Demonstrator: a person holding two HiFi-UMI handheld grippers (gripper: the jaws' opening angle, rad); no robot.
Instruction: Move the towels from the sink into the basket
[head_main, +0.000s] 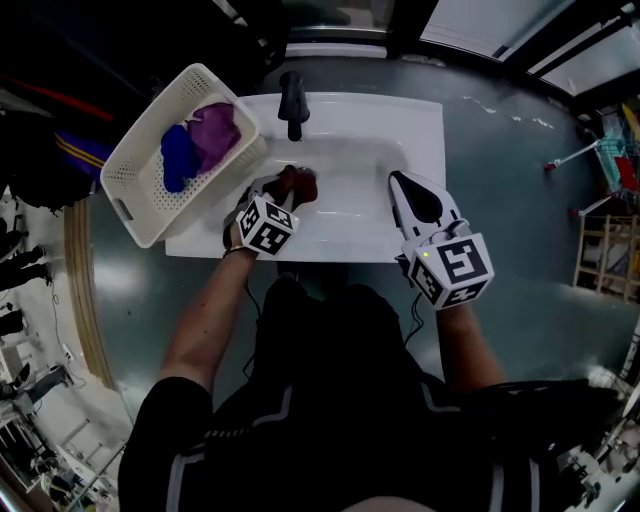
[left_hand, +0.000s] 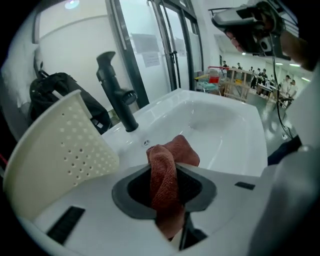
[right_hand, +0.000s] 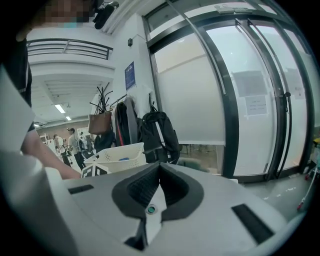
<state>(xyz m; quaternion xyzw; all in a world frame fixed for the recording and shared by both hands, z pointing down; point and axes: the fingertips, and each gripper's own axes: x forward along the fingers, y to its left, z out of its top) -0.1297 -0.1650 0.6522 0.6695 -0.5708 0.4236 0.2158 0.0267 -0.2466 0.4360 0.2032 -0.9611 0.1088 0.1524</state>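
Over sink (head_main: 370, 150), we hold left tool (head_main: 278, 192) clamped on reddish-brown towel (left_hand: 172, 150); towel's lower end hidden behind tool body. Right tool (right_hand: 160, 167) jaws together, over sink's right side. Basket (head_main: 150, 215) on sink's left corner holds purple towel (head_main: 213, 130), blue towel (head_main: 177, 155) touching it.

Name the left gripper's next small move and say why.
Probably carry the left gripper sideways toward the basket, keeping its jaws shut. They are clamped on the red-brown towel over the sink. The basket sits on the sink's left corner, so a short sideways carry should bring the towel over it.
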